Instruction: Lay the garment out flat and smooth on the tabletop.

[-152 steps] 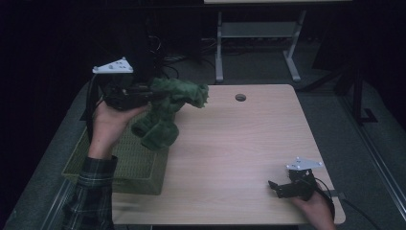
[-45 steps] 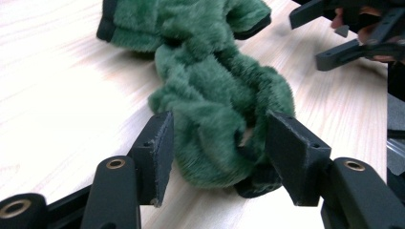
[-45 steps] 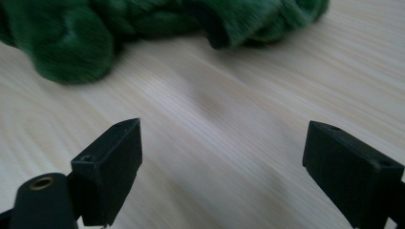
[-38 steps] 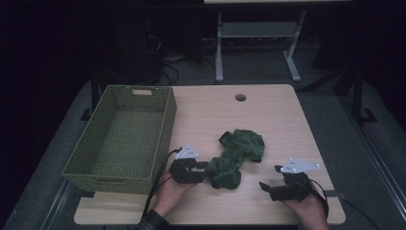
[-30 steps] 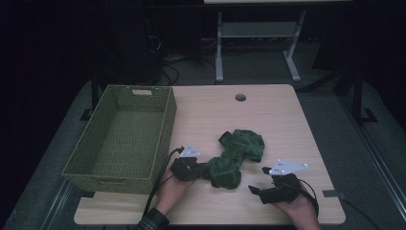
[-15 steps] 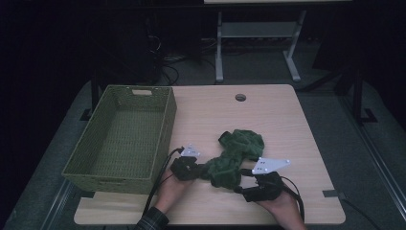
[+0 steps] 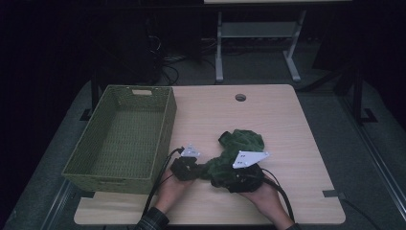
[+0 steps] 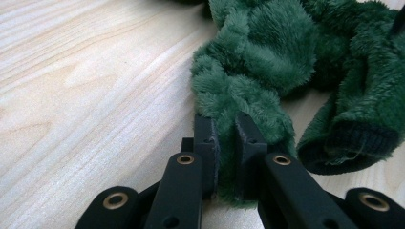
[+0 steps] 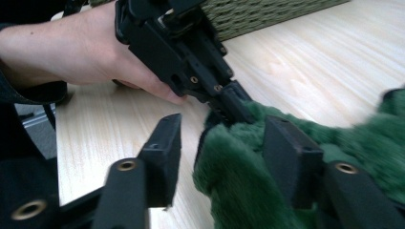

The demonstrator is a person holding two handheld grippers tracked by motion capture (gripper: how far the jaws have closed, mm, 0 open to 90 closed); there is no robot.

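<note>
Left gripper [image 8: 224,138] pinching green plush garment [image 7: 237,158] near table [image 7: 287,120] front edge; right gripper [image 9: 222,157] closing, straddling it, pads apart.

Basket [image 7: 122,136] left of plush garment [image 7: 239,153]

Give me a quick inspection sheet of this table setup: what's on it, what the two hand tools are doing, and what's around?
Surface: pale wooden table, round hole near its far edge.
Job's things: fuzzy green garment, crumpled at the near middle; green woven basket at the left, nothing in it.
Clutter: nothing seen.
Grippers: left gripper clamped on a fold of the garment; right gripper has just been closing, its jaws astride the fabric, not yet pressing.
Cables: black cable trails from the left gripper.
Surroundings: dark room, metal stand behind the table.
</note>
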